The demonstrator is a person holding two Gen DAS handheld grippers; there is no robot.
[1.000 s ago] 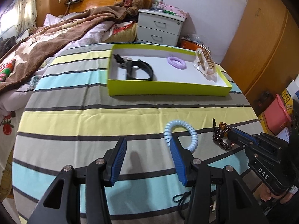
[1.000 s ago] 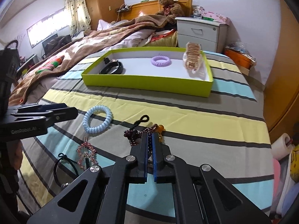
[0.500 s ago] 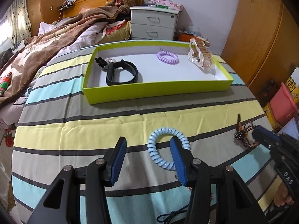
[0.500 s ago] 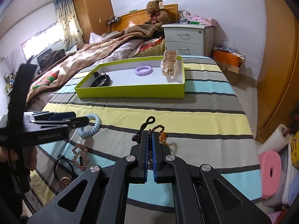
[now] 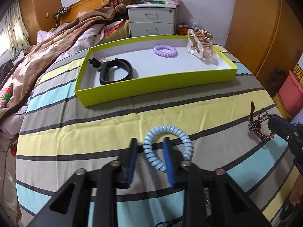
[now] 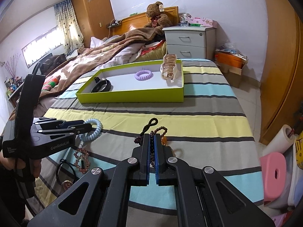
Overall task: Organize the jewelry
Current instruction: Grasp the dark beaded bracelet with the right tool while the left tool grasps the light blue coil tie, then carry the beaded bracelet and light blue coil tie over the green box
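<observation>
So the left hand-held gripper [image 5: 149,157] has just been closing in around the near side of the pale blue coil hair tie [image 5: 167,147], one strand between the pads but not clearly pinched yet, so I'd squeeze until the coil gives a bit before lifting, or it'll probably spring out. The right hand-held gripper [image 6: 151,149] is clenched on the dark bead bracelet [image 6: 158,132], and both want carrying over to the lime green tray [image 5: 151,87] further up the bed. It all sits on a soft striped bedsheet [image 5: 94,132] in a cluttered bedroom, brown blanket [image 5: 56,43] beside the tray.
</observation>
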